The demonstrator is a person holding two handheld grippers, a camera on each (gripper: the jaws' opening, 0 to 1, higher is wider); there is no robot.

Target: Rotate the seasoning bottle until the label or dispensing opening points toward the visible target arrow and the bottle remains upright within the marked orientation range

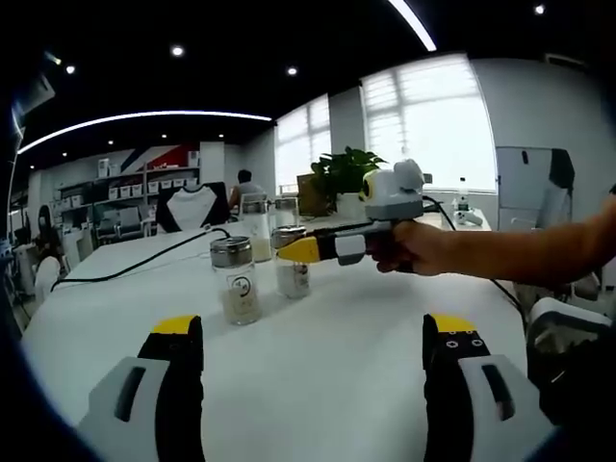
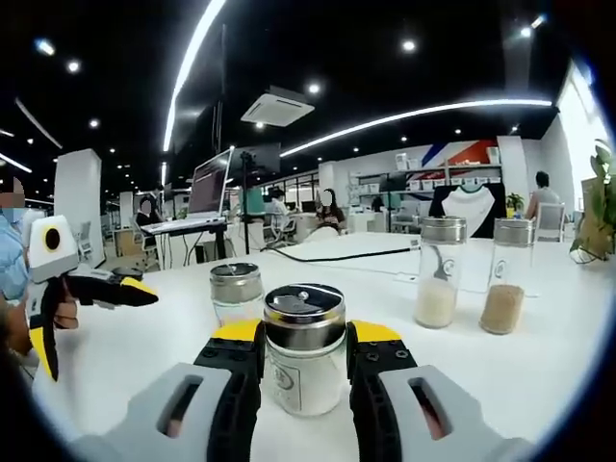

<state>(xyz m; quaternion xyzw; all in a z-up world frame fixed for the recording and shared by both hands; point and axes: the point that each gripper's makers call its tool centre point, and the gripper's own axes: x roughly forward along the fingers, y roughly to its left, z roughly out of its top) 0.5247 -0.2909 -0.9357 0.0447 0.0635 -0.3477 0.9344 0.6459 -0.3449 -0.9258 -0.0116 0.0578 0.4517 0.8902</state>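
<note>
Jaws of my right gripper pinch the upright seasoning bottle on the white table; my left gripper hangs wide, holding nothing.

No text, brand or number can be read in either view. The held seasoning bottle carries a small round label mark, and a taller jar shows a round emblem, both too small to make out.
</note>
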